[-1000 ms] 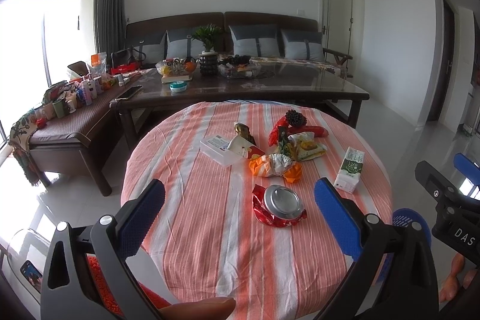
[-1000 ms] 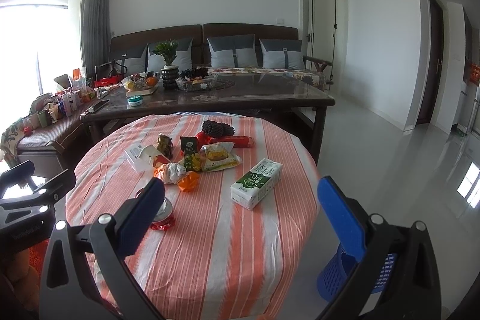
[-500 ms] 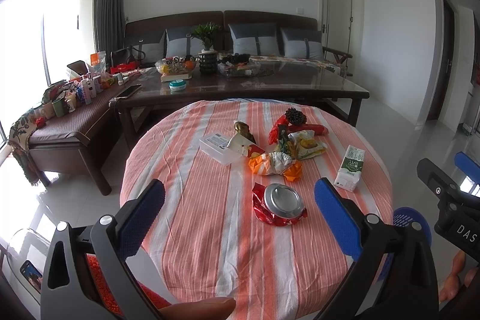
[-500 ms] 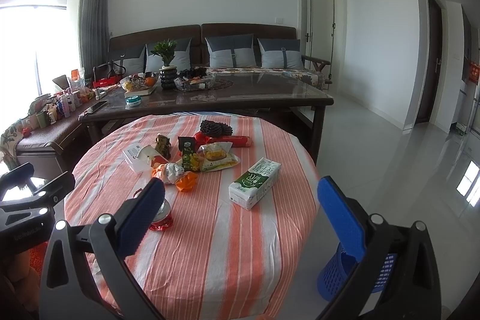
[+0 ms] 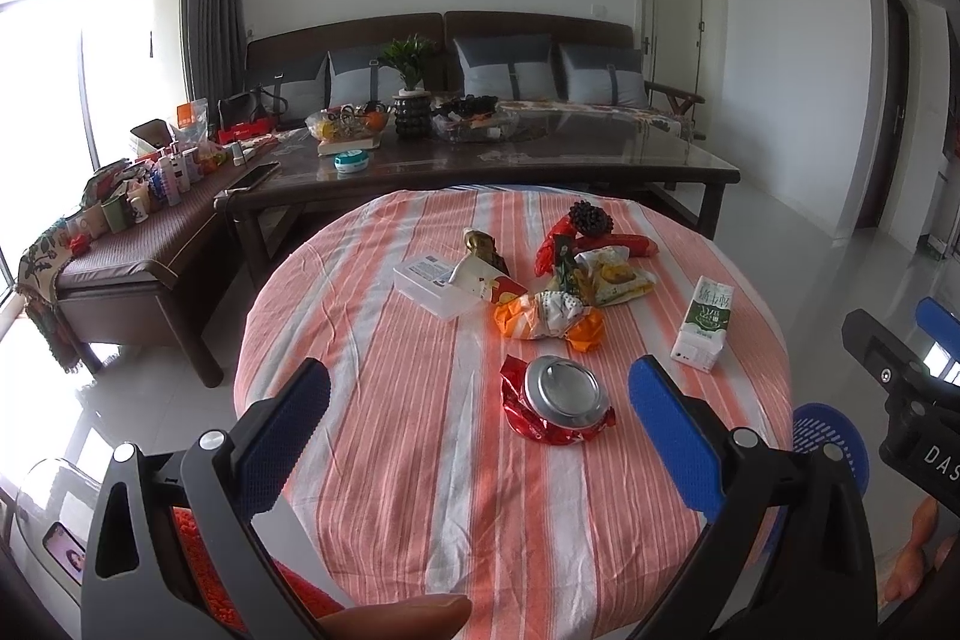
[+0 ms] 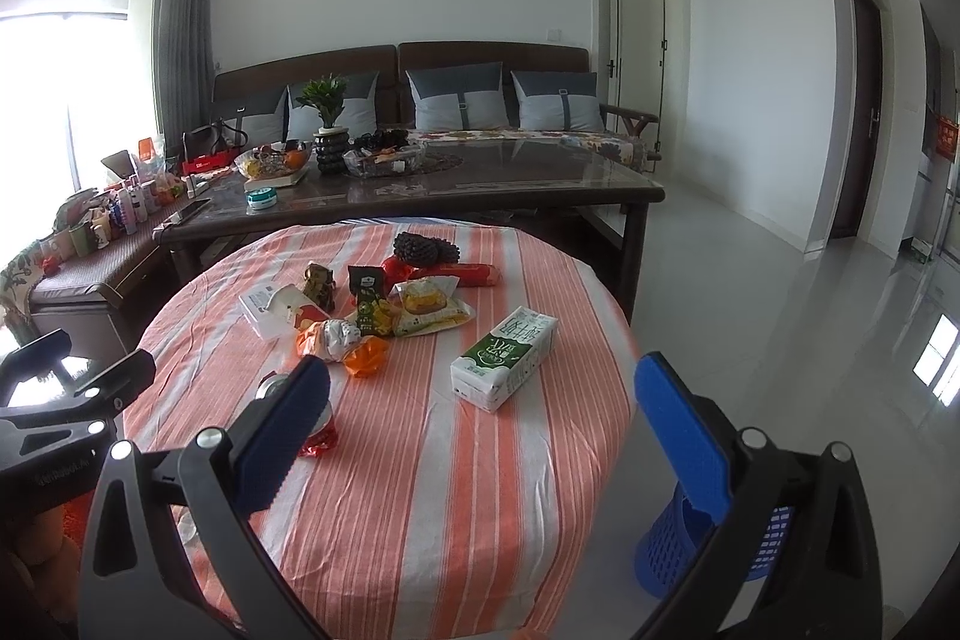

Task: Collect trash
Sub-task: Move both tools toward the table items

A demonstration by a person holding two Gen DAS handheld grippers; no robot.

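Note:
A round table with an orange-and-white striped cloth point(image 5: 420, 460) holds scattered trash. A crushed red can point(image 5: 558, 397) lies nearest my left gripper point(image 5: 480, 433), which is open and empty above the table's near edge. An orange snack wrapper point(image 5: 546, 319), a green-and-white milk carton point(image 5: 703, 322), a white plastic box point(image 5: 429, 283) and several food packets point(image 5: 606, 271) lie further back. My right gripper point(image 6: 480, 430) is open and empty; the milk carton point(image 6: 504, 361) lies ahead between its fingers. A blue perforated basket point(image 6: 756, 538) stands on the floor at the right.
A dark coffee table point(image 5: 480, 160) with bowls and a plant stands behind the round table, with a sofa point(image 5: 510, 58) beyond it. A bench point(image 5: 120, 244) crowded with bottles is at the left. Tiled floor point(image 6: 780, 310) stretches to the right.
Both grippers have drifted very slightly; the table items sit a touch lower-left in the right wrist view. Nothing was grasped or moved.

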